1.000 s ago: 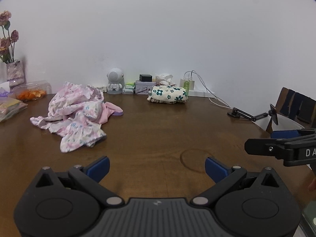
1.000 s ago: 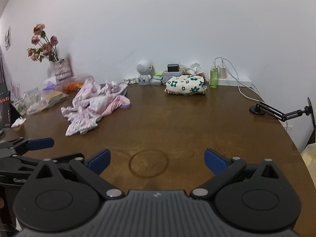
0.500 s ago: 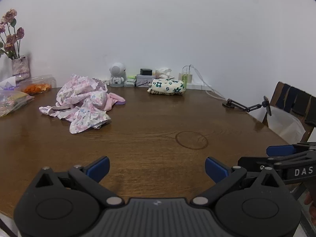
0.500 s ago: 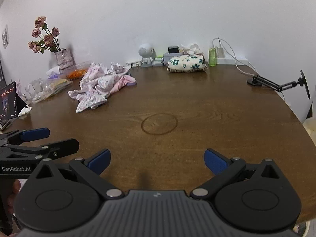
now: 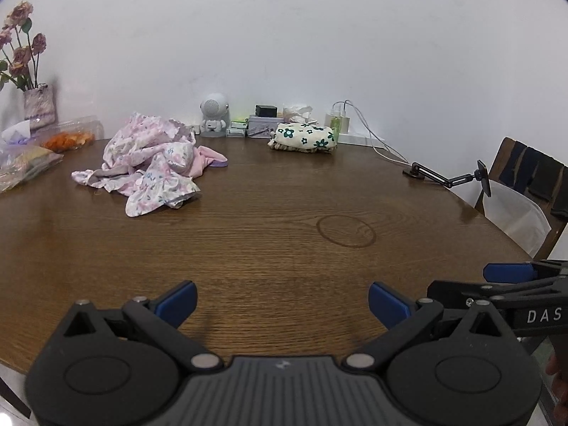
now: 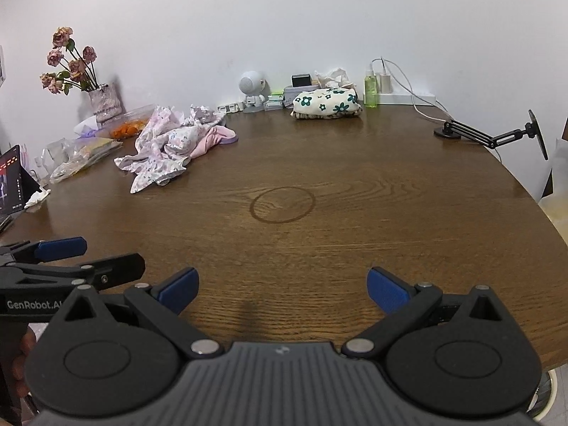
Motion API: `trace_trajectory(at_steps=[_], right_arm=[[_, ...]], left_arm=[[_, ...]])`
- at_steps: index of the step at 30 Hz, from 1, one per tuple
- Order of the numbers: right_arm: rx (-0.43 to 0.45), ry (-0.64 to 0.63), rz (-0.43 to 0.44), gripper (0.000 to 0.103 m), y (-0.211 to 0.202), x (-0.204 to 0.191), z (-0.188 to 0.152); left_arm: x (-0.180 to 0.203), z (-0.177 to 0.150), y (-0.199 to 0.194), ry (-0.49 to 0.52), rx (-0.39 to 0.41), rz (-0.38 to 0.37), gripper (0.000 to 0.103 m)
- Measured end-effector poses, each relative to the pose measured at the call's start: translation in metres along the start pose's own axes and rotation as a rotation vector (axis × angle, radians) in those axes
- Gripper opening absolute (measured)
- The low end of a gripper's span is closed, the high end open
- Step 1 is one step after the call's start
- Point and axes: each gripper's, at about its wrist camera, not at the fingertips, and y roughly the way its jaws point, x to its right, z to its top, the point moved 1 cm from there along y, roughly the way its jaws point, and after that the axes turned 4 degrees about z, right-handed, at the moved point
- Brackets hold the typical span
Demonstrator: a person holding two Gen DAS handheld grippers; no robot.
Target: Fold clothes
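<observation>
At the far left, by the wall, a vase (image 6: 105, 103) holds dried pink roses (image 6: 67, 60). Next to it sit clear plastic bags (image 6: 83, 152), and one clear bag (image 6: 131, 124) has something orange inside. What is in the other bags is hard to tell. A small dark screen (image 6: 10, 177) stands at the left edge of the brown wooden table (image 6: 355, 213). A messy pile of pink flowery clothes (image 5: 152, 163) lies on the left part of the table, not folded, well away from both tongs. Behind it, by the wall, stands a little white robot toy (image 5: 214, 115) with some small boxes (image 5: 261, 126) beside it. A neat folded cloth (image 5: 303, 138) with green flowers lies just in front of the boxes. A green bottle (image 6: 370, 88) stands beside a white charger (image 6: 385, 80) with wires. A black folding arm stand (image 6: 490, 135) sits at the right side of the table, and a chair (image 5: 525, 184) is past the table's edge. A round ring mark (image 6: 282, 204) shows in the wood in the middle. Nothing lies between the tongs and the clothes, only bare table. The left gripper (image 5: 282, 296) hangs over the near edge with its blue tips spread wide and holds nothing. The right gripper (image 6: 282, 284) is beside it, also spread wide and holding nothing.
</observation>
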Motion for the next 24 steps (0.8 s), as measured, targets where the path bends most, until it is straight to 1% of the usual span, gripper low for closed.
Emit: trace_trajectory(at_steps=[9,17,24], right_arm=[[0.004,-0.007,-0.005,0.103,-0.0004,-0.0008,-0.0007],[0.006,0.011,0.011,0.103,0.0000,0.0005,-0.0004],[0.010,0.006,0.013,0.103,0.0014,0.0017,-0.0020]], left_arm=[[-0.0009,0.0000,0.0013,-0.026,-0.011,0.001,0.103],[-0.0035,0.0009,0.0019,-0.037,-0.014,-0.006,0.103],[-0.0024,-0.0005,0.0027,-0.029,-0.007,0.024,0.103]])
